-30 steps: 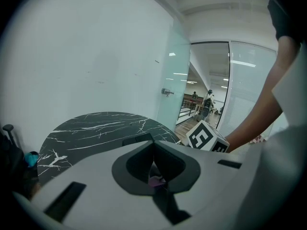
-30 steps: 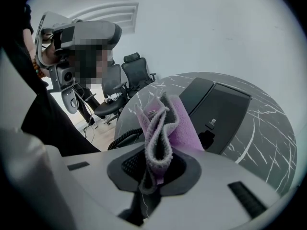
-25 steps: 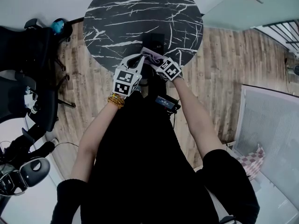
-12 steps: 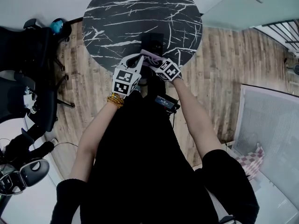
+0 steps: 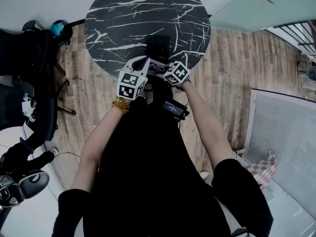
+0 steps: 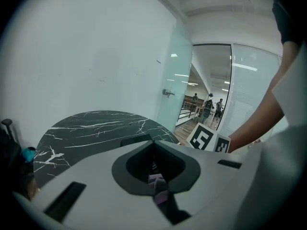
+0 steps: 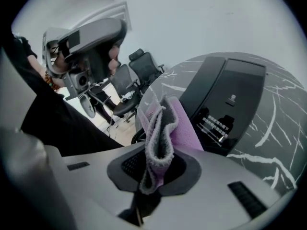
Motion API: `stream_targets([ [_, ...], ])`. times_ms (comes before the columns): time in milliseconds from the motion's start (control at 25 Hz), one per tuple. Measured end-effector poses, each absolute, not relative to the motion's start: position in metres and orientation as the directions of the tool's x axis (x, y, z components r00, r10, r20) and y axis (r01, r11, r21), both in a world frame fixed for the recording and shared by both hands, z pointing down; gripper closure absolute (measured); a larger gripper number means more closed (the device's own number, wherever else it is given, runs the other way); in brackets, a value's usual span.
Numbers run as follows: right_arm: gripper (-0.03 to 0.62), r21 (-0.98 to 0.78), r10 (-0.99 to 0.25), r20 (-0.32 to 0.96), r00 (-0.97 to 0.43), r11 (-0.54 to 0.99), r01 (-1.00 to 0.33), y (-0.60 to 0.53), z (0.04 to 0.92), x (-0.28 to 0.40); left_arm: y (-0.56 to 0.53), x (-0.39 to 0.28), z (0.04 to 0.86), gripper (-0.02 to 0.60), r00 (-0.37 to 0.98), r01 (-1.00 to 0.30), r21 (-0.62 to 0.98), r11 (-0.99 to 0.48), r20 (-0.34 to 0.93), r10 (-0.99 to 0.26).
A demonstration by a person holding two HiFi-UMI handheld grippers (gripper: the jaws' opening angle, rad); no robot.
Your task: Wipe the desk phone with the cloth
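The black desk phone (image 5: 159,47) stands at the near edge of the round black marble table (image 5: 123,14). A purple and grey cloth (image 5: 157,64) hangs just in front of it, held between both grippers. My left gripper (image 5: 143,61) is shut on a small corner of the cloth (image 6: 157,182). My right gripper (image 5: 169,69) is shut on a thick fold of the cloth (image 7: 162,128), which stands up out of the jaws. In the right gripper view the phone (image 7: 225,97) lies close behind the cloth, its keypad partly hidden.
Black office chairs (image 5: 29,78) stand on the wooden floor to the left of the table. A glass partition (image 6: 175,80) and a white wall lie beyond the table. A grey panel (image 5: 281,132) stands at the right. People stand far off behind the glass.
Both grippers have edged a little toward the phone with the cloth between them. Less of the cloth shows in the head view than a second ago.
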State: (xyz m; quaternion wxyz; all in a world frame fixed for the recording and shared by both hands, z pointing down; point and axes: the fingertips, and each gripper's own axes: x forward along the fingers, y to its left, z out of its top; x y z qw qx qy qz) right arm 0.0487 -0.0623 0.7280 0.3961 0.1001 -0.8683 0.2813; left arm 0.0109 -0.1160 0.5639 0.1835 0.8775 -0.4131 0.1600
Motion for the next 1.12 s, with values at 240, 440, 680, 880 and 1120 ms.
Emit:
stream_targets([
  [240,0.54,-0.43,0.127,0.686,-0.717,0.865,-0.258,-0.077,0.691,0.057,-0.125,0.011,0.56,0.568,0.602,-0.796,0.234,-0.559,0.413,-0.684],
  [440,0.54,-0.31,0.023,0.687,-0.726,0.913,-0.265,-0.133,0.655,0.068,-0.127,0.011,0.56,0.568,0.596,-0.8,0.236,-0.551,0.416,-0.687],
  [680,0.539,0.014,-0.268,0.636,-0.723,0.942,-0.336,-0.21,0.597,0.075,-0.13,0.012,0.561,0.568,0.586,-0.808,0.233,-0.542,0.422,-0.692],
  [880,0.539,0.263,-0.447,0.597,-0.666,0.894,-0.363,-0.239,0.577,0.083,-0.139,0.011,0.558,0.568,0.572,-0.818,0.231,-0.527,0.423,-0.703],
  [1120,0.539,0.316,-0.492,0.67,-0.556,0.867,-0.386,-0.236,0.619,0.097,-0.146,0.011,0.561,0.568,0.563,-0.825,0.242,-0.511,0.429,-0.706],
])
